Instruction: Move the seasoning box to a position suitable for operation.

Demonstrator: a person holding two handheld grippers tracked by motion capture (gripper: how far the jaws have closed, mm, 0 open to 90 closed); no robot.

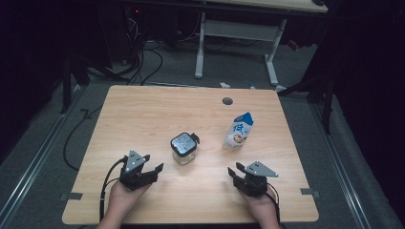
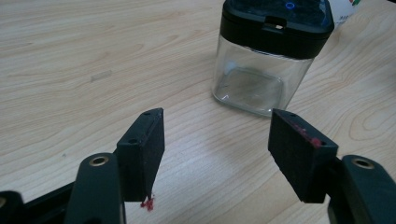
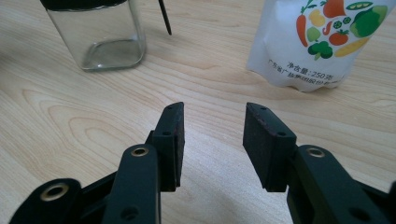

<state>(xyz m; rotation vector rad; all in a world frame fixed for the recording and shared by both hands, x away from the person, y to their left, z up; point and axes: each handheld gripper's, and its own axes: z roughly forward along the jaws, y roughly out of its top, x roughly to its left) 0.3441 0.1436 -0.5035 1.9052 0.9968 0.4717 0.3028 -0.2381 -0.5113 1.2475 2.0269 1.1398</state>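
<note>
A clear square glass jar (image 1: 183, 148) with a black lid stands near the middle of the wooden table (image 1: 143, 109). To its right stands a white pouch (image 1: 239, 130) with a blue top and vegetable pictures. My left gripper (image 1: 153, 163) rests near the front edge, left of the jar, open and empty. In the left gripper view the jar (image 2: 271, 56) stands just beyond the gripper (image 2: 215, 140). My right gripper (image 1: 235, 169) sits front right, open, nothing between its jaws. The right gripper view has the gripper (image 3: 215, 109) short of the pouch (image 3: 317, 42), with the jar (image 3: 107, 37) at the upper left.
A round cable hole (image 1: 227, 101) lies near the table's far edge. Grey tape marks sit at the front left (image 1: 71, 196) and front right (image 1: 310, 192) corners. Beyond the table stand a white desk frame (image 1: 239, 33) and floor cables (image 1: 143, 62).
</note>
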